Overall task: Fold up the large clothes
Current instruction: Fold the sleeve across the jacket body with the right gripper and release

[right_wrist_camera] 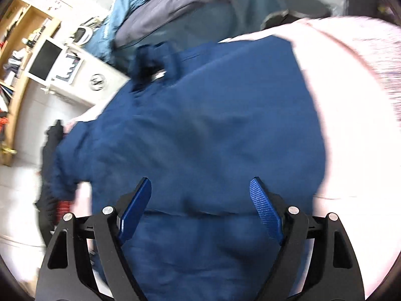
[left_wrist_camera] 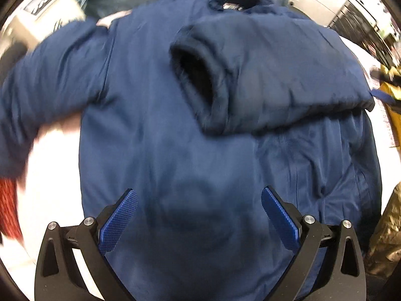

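A large navy blue padded jacket (left_wrist_camera: pixel 160 130) lies spread on a pale surface (left_wrist_camera: pixel 57 175). Its right sleeve (left_wrist_camera: pixel 288 85) is folded across the chest, the dark cuff opening (left_wrist_camera: pixel 195 72) facing me; the other sleeve (left_wrist_camera: pixel 50 80) stretches out to the left. My left gripper (left_wrist_camera: pixel 199 198) hovers open above the jacket's lower body, nothing between its blue pads. In the right wrist view the same jacket (right_wrist_camera: pixel 200 130) fills the middle, collar (right_wrist_camera: pixel 153 60) at the top. My right gripper (right_wrist_camera: pixel 200 188) stands open over the fabric, its jaws wide and holding nothing.
A pile of teal and grey clothes (right_wrist_camera: pixel 180 12) lies beyond the collar. A white cabinet with a monitor (right_wrist_camera: pixel 47 60) and wooden shelves (right_wrist_camera: pixel 15 50) stand at the left. A red knitted item (left_wrist_camera: pixel 8 205) and a yellow garment (left_wrist_camera: pixel 391 92) sit at the jacket's sides.
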Tool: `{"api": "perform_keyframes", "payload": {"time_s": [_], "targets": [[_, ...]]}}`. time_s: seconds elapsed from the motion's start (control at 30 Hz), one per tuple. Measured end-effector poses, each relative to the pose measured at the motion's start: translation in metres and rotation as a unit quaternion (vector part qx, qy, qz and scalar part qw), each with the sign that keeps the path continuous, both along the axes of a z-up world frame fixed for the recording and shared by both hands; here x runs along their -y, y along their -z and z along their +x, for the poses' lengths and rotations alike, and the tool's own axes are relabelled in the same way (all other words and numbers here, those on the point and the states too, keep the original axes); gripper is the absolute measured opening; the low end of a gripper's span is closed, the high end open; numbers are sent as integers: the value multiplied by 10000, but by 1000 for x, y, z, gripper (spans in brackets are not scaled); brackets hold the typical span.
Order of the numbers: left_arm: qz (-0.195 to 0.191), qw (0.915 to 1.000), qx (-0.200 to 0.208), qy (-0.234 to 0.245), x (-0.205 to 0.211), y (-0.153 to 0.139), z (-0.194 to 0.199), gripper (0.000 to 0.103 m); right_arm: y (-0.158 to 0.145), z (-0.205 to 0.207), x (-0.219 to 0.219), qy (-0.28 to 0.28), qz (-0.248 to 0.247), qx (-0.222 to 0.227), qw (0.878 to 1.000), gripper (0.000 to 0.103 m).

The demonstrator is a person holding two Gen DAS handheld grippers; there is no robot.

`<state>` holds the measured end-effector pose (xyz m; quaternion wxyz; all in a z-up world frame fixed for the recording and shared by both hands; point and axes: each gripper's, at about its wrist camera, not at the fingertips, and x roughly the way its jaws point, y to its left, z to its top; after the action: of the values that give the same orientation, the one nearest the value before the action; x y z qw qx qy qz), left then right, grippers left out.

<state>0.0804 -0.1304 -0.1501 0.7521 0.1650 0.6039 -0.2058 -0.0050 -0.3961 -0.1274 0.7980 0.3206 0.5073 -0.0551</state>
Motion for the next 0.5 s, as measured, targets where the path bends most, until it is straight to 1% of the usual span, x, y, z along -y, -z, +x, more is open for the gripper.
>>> {"api": "perform_keyframes", "payload": {"time_s": [0.07, 0.17, 0.3, 0.37, 0.4, 0.43, 0.47, 0.5], "targets": [[-7, 10000, 59, 80, 9, -2, 14, 97, 4, -16, 9, 58, -363, -91, 9993, 80], [-183, 9998, -60, -21, 18, -3, 34, 97, 13, -33, 18, 164, -721, -326, 9967, 80], [-491, 9986, -165, -133, 44, -5, 57, 97, 26, -48, 30, 379, -676, -463, 9959, 80], [-641, 9976, -254, -50, 56, -2, 57, 97, 32, -48, 31, 407, -652, -572, 9954, 80], [-669, 9971, -369, 42, 66, 2, 60, 97, 34, -48, 32, 416, -618, -596, 9954, 80], [-628, 9970, -435, 99, 77, 9, 56, 96, 34, -50, 32, 414, -595, -591, 9956, 81], [-508, 9974, -485, 169, 85, 16, 55, 95, 34, -49, 31, 413, -582, -577, 9958, 80], [-420, 9976, -501, 207, 90, 20, 54, 88, 34, -49, 30, 403, -586, -565, 9959, 80]]}}
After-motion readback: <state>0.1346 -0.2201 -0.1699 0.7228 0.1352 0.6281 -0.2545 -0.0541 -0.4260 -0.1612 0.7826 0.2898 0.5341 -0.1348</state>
